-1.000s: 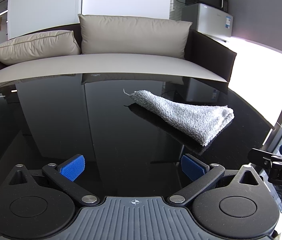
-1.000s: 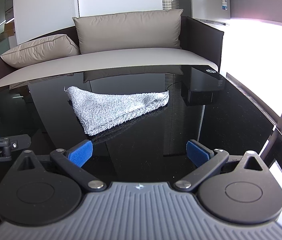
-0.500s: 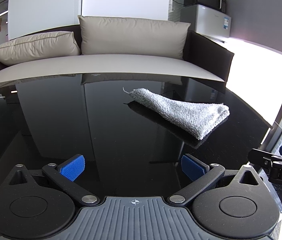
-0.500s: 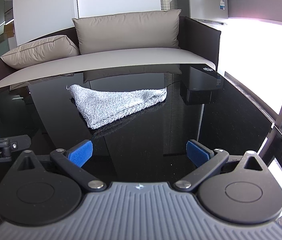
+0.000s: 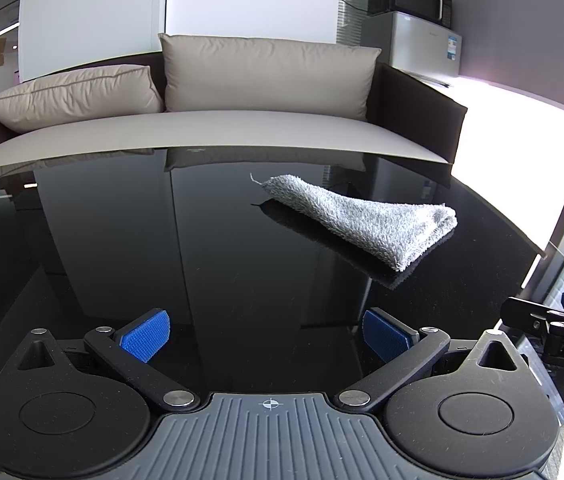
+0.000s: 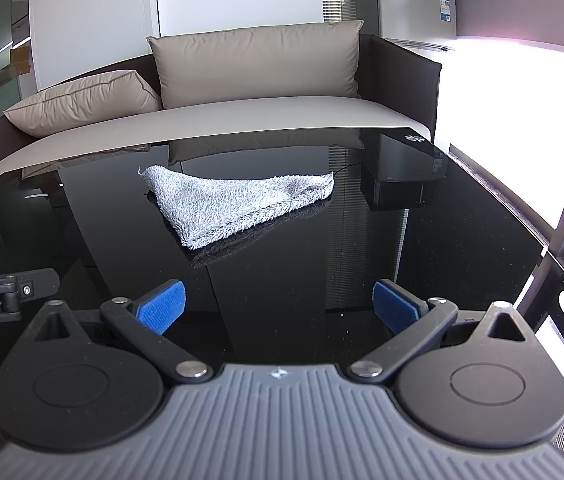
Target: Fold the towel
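1. Two grippers hang low over a shiny black table, and both have their jaws wide open with nothing between the blue pads.
2. From the left gripper, the grey towel lies flat on the table at about 1 o'clock, well apart from the fingers.
3. From the right gripper, the same towel lies at about 11 o'clock, folded into a thick wedge shape.
4. Neither gripper touches the towel.
5. Behind the table, at 12 o'clock, stands a sofa with two beige cushions.
6. A small fridge with a microwave on top stands at 2 o'clock.
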The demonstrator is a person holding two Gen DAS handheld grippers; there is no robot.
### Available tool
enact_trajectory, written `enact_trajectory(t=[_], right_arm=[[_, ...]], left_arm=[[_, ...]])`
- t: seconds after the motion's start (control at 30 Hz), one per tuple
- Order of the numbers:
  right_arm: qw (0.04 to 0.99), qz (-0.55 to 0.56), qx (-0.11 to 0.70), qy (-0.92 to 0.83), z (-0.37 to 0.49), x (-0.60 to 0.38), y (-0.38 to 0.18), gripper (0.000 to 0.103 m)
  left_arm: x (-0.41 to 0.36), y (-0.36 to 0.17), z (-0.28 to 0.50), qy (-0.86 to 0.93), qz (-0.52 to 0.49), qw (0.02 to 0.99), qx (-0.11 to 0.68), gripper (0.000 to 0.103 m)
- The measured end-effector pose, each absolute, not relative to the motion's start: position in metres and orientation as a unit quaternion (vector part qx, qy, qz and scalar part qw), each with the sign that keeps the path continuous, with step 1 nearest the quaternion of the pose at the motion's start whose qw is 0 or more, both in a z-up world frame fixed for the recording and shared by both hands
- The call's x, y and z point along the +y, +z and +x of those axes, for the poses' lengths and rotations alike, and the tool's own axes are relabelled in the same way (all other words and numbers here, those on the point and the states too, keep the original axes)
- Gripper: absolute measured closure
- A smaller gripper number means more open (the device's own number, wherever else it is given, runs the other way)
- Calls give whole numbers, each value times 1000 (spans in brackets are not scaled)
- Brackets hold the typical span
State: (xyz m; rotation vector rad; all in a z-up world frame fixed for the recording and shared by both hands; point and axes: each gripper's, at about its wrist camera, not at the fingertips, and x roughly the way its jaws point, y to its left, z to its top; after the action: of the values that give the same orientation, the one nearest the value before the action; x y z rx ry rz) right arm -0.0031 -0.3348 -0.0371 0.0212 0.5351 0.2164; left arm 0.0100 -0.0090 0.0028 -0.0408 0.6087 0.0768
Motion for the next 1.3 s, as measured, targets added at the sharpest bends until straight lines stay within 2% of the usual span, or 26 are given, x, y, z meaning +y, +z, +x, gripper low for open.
enact_trajectory(t=[1.3], right_arm=[[958,7,264,113,-11,-336,-37,1]], left_arm=[[-13,3,1,33,-17,955,296,1]])
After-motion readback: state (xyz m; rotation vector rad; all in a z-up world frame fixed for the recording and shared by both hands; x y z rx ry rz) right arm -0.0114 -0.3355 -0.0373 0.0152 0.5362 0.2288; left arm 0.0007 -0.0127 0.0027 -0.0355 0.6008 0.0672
